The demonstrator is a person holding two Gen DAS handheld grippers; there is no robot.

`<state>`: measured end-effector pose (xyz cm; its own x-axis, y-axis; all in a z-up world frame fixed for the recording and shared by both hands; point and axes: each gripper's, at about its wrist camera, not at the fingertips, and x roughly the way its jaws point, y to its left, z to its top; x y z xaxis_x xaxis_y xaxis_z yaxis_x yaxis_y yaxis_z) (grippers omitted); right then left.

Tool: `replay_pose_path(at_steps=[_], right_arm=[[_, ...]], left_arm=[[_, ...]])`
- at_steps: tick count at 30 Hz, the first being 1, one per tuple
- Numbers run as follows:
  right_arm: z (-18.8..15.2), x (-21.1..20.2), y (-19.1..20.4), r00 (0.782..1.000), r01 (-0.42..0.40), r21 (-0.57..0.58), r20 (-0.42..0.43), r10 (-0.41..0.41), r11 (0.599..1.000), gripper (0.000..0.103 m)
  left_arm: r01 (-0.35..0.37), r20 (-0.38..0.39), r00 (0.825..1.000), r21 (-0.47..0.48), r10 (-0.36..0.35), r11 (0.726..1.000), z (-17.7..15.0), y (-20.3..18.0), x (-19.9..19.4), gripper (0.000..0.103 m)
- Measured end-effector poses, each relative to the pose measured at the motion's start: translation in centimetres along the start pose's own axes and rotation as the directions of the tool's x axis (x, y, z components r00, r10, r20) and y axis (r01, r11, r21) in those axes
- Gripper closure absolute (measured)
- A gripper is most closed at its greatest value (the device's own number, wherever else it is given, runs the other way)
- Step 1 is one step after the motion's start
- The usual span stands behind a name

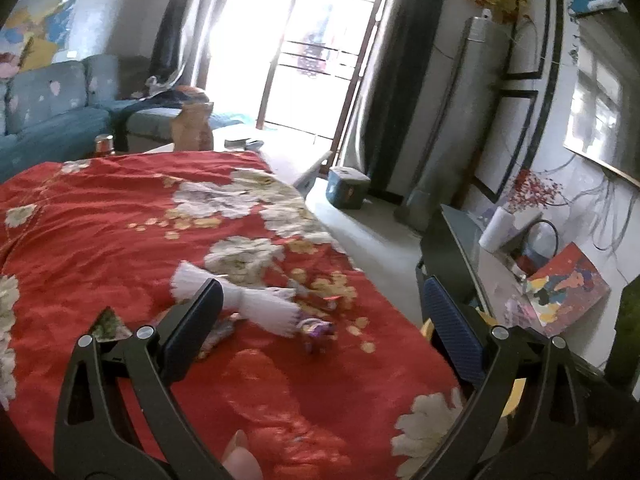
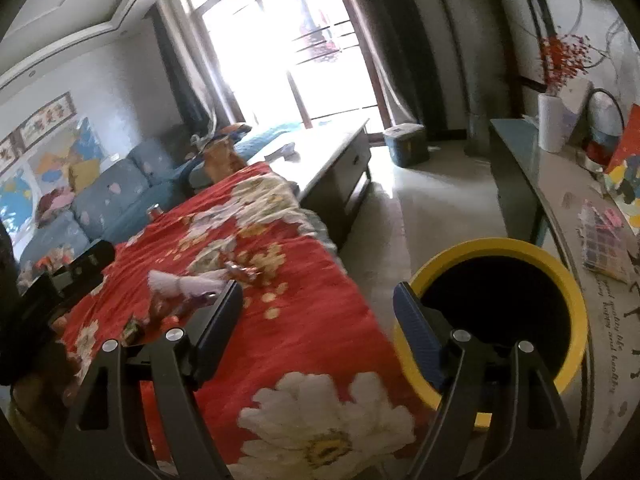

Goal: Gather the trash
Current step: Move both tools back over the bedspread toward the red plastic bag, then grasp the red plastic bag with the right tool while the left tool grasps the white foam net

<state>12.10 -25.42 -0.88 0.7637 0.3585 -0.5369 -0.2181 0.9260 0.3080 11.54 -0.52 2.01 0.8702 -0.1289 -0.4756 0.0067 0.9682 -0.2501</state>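
Trash lies on a table under a red flowered cloth: a crumpled white wrapper, a purple wrapper, a shiny wrapper and a green piece. My left gripper is open and empty, above and around the white and purple wrappers. My right gripper is open and empty over the cloth's right edge, with its right finger over a yellow-rimmed bin. The white wrapper and shiny wrapper show ahead of its left finger. The left gripper's body shows at the left.
A blue sofa stands behind the table and a low white table beyond it. A side table on the right carries a paper roll, a basket and a painted canvas. A blue box sits on the floor near the window.
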Motion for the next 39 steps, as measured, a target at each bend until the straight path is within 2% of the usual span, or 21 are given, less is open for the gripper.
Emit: replay_pose_path(at_steps=[16,21,28,31,39], right_arm=[[-1.8,2.5,8.0,0.988,-0.132,-0.146,-0.095,0.119,0.981,0.027],[-2.5,3.4,9.9,0.981,-0.167,-0.18,-0.13,0.145,0.969,0.026],[-3.9,5.2,11.8,0.966,-0.21,-0.212,-0.196,0.169,0.954,0.026],[-4.5,6.2,12.5,0.957,-0.228,-0.22,-0.231,0.176,0.949,0.026],[-6.1,8.5,13.8,0.934,-0.259,-0.24,-0.309,0.179,0.936,0.026]], left_arm=[[-0.119,0.009,0.993,-0.132,0.122,0.984,0.6,8.2,-0.7,0.011],[-0.138,-0.006,0.99,-0.16,0.139,0.977,0.8,10.3,-0.2,0.011],[-0.106,-0.052,0.994,-0.197,0.097,0.975,0.6,12.7,1.9,0.011],[-0.067,-0.078,0.996,-0.198,0.053,0.978,0.5,13.1,3.2,0.017],[-0.037,-0.155,0.988,-0.181,0.008,0.983,-0.1,13.5,7.3,0.029]])
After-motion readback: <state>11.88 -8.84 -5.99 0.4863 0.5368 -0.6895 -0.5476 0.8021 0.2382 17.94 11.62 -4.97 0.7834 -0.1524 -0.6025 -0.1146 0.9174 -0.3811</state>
